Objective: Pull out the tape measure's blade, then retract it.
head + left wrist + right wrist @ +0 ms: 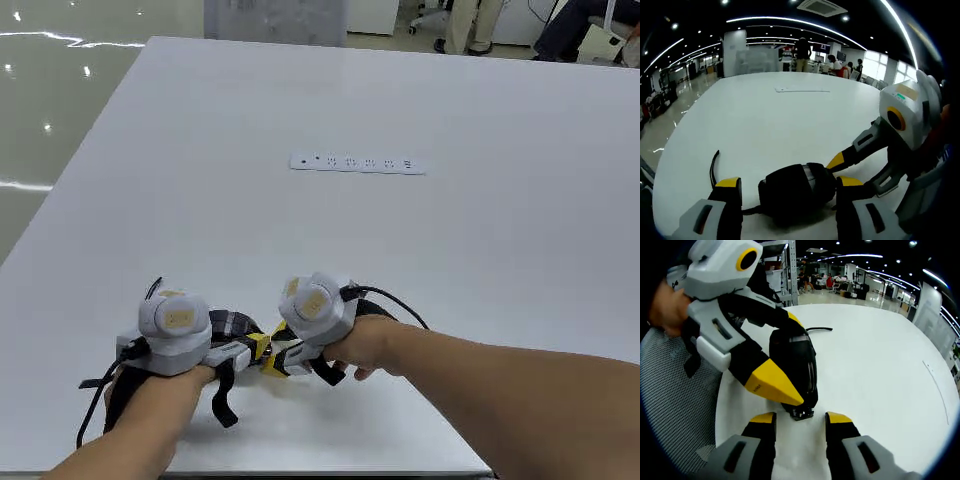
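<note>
The black tape measure (236, 324) rests on the white table (400, 240) near its front edge. My left gripper (790, 182) is shut on the tape measure's body (797, 191), one yellow-tipped finger on each side. In the right gripper view, the left gripper's yellow finger (772, 385) presses against the case (797, 362). The blade's small metal hook (802, 413) sticks out at the bottom of the case. My right gripper (801, 418) stands open with the hook between its fingertips, a gap on each side. In the head view both grippers meet tip to tip, left gripper (258, 346), right gripper (277, 360).
A white power strip (357, 163) lies flat in the middle of the table, far from the grippers. A thin black strap (714, 167) trails from the tape measure. The table's front edge (330, 468) runs just under my forearms. People and chairs stand beyond the far edge.
</note>
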Demonstrator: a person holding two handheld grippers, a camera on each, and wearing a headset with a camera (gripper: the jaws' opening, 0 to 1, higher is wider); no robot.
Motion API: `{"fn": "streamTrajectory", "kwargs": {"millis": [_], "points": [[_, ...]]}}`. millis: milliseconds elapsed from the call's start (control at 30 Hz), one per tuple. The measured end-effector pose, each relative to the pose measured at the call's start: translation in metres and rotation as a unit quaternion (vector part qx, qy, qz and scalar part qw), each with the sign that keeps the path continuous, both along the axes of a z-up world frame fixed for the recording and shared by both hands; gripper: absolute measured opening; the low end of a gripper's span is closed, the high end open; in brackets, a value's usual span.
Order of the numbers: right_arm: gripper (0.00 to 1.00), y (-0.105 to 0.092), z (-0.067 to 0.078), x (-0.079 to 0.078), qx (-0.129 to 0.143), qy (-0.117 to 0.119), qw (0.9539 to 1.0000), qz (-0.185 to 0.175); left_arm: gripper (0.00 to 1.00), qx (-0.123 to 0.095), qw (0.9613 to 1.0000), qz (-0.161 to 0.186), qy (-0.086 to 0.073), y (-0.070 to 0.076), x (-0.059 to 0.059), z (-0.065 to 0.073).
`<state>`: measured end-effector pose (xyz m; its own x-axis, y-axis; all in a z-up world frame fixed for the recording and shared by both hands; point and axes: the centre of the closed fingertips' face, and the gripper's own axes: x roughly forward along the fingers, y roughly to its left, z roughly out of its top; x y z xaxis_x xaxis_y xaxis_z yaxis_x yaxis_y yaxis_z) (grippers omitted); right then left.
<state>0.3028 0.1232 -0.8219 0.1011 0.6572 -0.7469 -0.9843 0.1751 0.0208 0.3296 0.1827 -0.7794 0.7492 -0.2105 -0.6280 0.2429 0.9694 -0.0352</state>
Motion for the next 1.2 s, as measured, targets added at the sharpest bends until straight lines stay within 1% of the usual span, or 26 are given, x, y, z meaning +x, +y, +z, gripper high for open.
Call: {"fn": "streamTrajectory", "kwargs": {"millis": [33, 67, 100, 133, 167, 200, 233, 267, 300, 333, 367, 400, 433, 500, 533, 567, 667, 733, 800, 867, 967, 1000, 1033, 1067, 1100, 1200], "points": [[0.40, -0.003, 0.003, -0.001, 0.004, -0.003, 1.0000, -0.003, 0.73, -0.027, 0.9996, -0.006, 0.008, -0.003, 0.000, 0.004], [0.40, -0.005, 0.006, -0.001, 0.008, -0.006, 0.9999, -0.004, 0.72, -0.037, 0.9992, -0.009, 0.007, -0.003, 0.000, 0.007], [0.41, -0.010, 0.010, -0.001, 0.011, -0.014, 0.9998, -0.004, 0.72, -0.041, 0.9990, -0.017, 0.010, 0.004, 0.001, 0.011], [0.42, -0.013, 0.013, 0.000, 0.012, -0.016, 0.9998, -0.007, 0.73, -0.048, 0.9985, -0.025, 0.013, 0.007, 0.000, 0.014], [0.44, -0.017, 0.015, 0.000, 0.014, -0.018, 0.9997, -0.012, 0.74, -0.057, 0.9977, -0.035, 0.011, 0.010, 0.000, 0.018], [0.45, -0.024, 0.018, 0.002, 0.018, -0.026, 0.9994, -0.014, 0.77, -0.065, 0.9966, -0.050, 0.002, 0.015, 0.001, 0.023], [0.47, -0.030, 0.019, 0.001, 0.017, -0.027, 0.9994, -0.014, 0.82, -0.062, 0.9969, -0.048, 0.001, 0.022, 0.000, 0.026], [0.49, -0.039, 0.021, 0.002, 0.015, -0.027, 0.9993, -0.019, 0.93, -0.066, 0.9960, -0.060, -0.007, 0.027, 0.000, 0.029], [0.50, -0.044, 0.023, 0.003, 0.016, -0.028, 0.9991, -0.026, 1.00, -0.068, 0.9952, -0.069, -0.010, 0.031, -0.002, 0.033], [0.51, -0.049, 0.025, 0.005, 0.020, -0.029, 0.9988, -0.034, 0.99, -0.067, 0.9949, -0.075, -0.012, 0.036, -0.004, 0.034], [0.52, -0.056, 0.030, 0.007, 0.028, -0.030, 0.9980, -0.049, 1.00, -0.069, 0.9945, -0.076, -0.021, 0.044, -0.003, 0.036], [0.52, -0.060, 0.033, 0.008, 0.035, -0.029, 0.9972, -0.059, 1.00, -0.074, 0.9939, -0.077, -0.027, 0.049, -0.003, 0.037], [0.53, -0.068, 0.037, 0.010, 0.045, -0.032, 0.9959, -0.073, 1.00, -0.087, 0.9930, -0.075, -0.027, 0.053, -0.005, 0.040], [0.55, -0.079, 0.043, 0.011, 0.051, -0.033, 0.9941, -0.089, 1.00, -0.104, 0.9916, -0.074, -0.023, 0.059, -0.007, 0.041], [0.56, -0.088, 0.046, 0.012, 0.054, -0.035, 0.9933, -0.096, 1.00, -0.111, 0.9900, -0.082, -0.028, 0.061, -0.010, 0.044], [0.56, -0.093, 0.048, 0.012, 0.057, -0.038, 0.9924, -0.102, 1.00, -0.113, 0.9891, -0.089, -0.032, 0.061, -0.012, 0.046], [0.58, -0.118, 0.053, 0.008, 0.056, -0.049, 0.9903, -0.117, 1.00, -0.103, 0.9876, -0.114, -0.032, 0.065, -0.022, 0.047], [0.59, -0.138, 0.054, 0.005, 0.054, -0.054, 0.9885, -0.131, 1.00, -0.106, 0.9867, -0.119, -0.034, 0.068, -0.027, 0.047], [0.60, -0.156, 0.056, 0.002, 0.055, -0.054, 0.9856, -0.151, 1.00, -0.119, 0.9844, -0.122, -0.042, 0.070, -0.031, 0.050], [0.62, -0.173, 0.060, -0.002, 0.059, -0.055, 0.9815, -0.174, 1.00, -0.123, 0.9841, -0.120, -0.045, 0.071, -0.035, 0.049], [0.66, -0.195, 0.066, -0.009, 0.070, -0.055, 0.9751, -0.203, 1.00, -0.105, 0.9852, -0.130, -0.039, 0.072, -0.044, 0.043], [0.68, -0.201, 0.069, -0.011, 0.075, -0.052, 0.9728, -0.213, 1.00, -0.095, 0.9854, -0.137, -0.034, 0.072, -0.048, 0.039], [0.70, -0.211, 0.072, -0.014, 0.080, -0.051, 0.9693, -0.227, 1.00, -0.080, 0.9855, -0.147, -0.027, 0.072, -0.052, 0.036], [0.72, -0.217, 0.073, -0.016, 0.082, -0.051, 0.9677, -0.233, 1.00, -0.077, 0.9851, -0.151, -0.028, 0.072, -0.054, 0.035], [0.74, -0.227, 0.074, -0.018, 0.084, -0.052, 0.9652, -0.242, 1.00, -0.080, 0.9847, -0.152, -0.028, 0.071, -0.056, 0.036], [0.77, -0.252, 0.069, -0.024, 0.075, -0.059, 0.9613, -0.258, 1.00, -0.079, 0.9839, -0.157, -0.030, 0.074, -0.057, 0.036]]}}
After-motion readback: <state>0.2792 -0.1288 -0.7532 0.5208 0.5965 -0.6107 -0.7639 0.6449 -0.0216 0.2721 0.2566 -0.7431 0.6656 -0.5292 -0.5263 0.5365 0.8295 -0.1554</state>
